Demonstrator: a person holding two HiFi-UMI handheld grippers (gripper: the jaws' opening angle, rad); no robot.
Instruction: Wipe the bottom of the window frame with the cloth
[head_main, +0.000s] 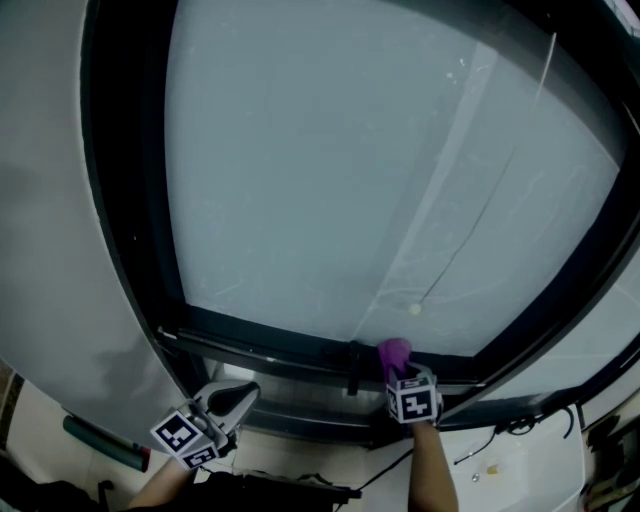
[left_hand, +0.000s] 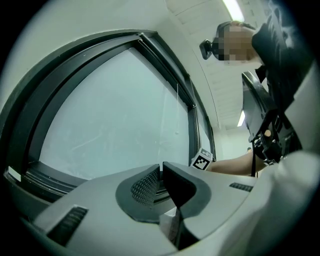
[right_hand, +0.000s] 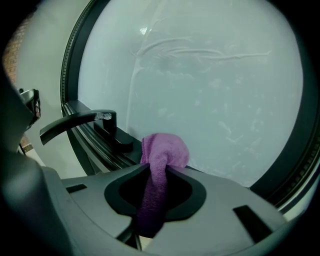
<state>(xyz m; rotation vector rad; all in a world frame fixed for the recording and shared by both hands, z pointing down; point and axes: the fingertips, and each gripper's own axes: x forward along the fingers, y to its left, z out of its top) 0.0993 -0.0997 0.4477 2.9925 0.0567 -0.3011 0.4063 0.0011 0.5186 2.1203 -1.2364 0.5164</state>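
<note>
Right claw (right_hand: 156, 175) clamped on purple cloth (right_hand: 164, 149); bunched tip at bottom of window frame (head_main: 270, 345), just beside handle (right_hand: 80, 121). Left claw (left_hand: 161, 175) closed, empty, well apart. Risk: cloth snagging handle or slipping from narrow grip on sideways stroke.

The cloth (right_hand: 162, 150) covers its own meeting with the window frame (right_hand: 96, 143); contact seems likely, unconfirmed.
</note>
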